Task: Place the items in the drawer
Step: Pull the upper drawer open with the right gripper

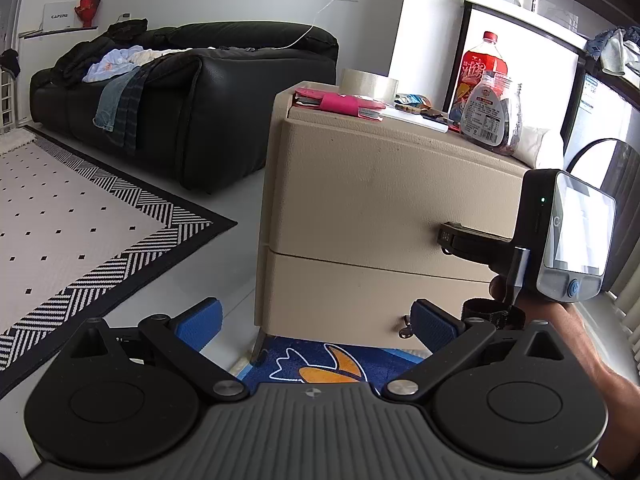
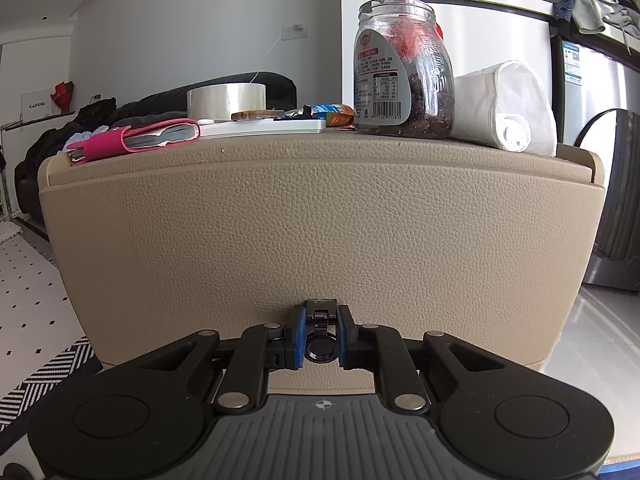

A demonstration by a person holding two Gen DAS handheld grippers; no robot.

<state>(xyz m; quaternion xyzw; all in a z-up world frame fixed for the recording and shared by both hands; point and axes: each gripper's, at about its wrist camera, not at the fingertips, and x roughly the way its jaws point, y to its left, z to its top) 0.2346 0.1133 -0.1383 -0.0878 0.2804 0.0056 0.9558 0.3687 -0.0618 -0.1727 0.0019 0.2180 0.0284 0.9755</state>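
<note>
The left hand-held gripper (image 1: 316, 316) is wide open and holds nothing, waiting low at 6 o'clock. The right hand-held gripper (image 2: 319, 336) is squeezed shut on the drawer pull (image 2: 320, 346) of the top drawer (image 2: 320, 232). The drawer looks closed. The pink wallet (image 2: 132, 138), tape roll (image 2: 226, 100) and jar (image 2: 402, 68) sit on top. I think opening comes first: pull straight back.

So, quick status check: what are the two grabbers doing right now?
Right gripper shut on dark metal drawer pull of beige leather-look nightstand. Left gripper open, empty. Nothing in the way.
</note>
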